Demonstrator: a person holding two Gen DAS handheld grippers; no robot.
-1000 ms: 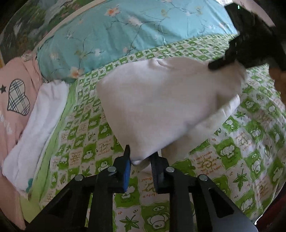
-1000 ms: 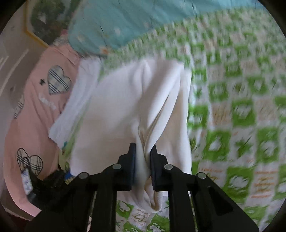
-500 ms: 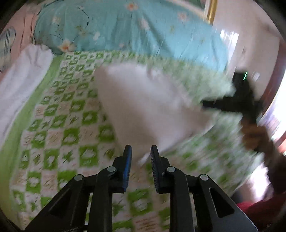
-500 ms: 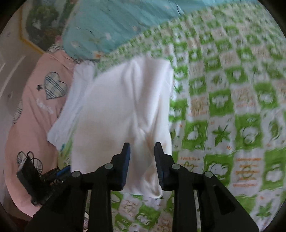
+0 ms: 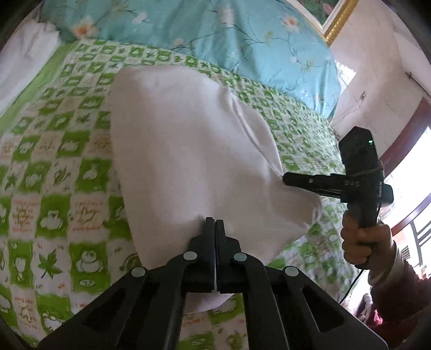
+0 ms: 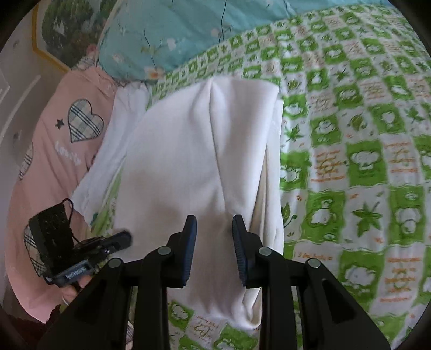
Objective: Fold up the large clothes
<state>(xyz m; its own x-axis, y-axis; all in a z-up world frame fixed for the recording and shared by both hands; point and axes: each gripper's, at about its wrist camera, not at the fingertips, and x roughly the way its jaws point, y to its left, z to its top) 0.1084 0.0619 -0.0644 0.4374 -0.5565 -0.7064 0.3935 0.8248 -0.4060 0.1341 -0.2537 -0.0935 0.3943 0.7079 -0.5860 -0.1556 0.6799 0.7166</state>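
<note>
Folded garment [image 6: 199,150] spread on the bed sheet [image 6: 363,167], pillow [image 6: 172,35] behind it at the bed's head. Left of it, a second folded cloth [image 6: 107,150], then a heart-patched cover [image 6: 54,150] farther left. Framed picture [image 6: 59,35] on the wall behind.

Bright daylight from the window [image 5: 412,215]; glare there; soft shadows; fisheye bending at edges; slight motion blur.

place: I'm in a home bedroom | bed: green-checked sheet [image 6: 350,150], blue floral quilt [image 5: 215,35] | pink heart bedding [image 6: 54,150] | gold-framed picture [image 5: 334,21] on wall
</note>
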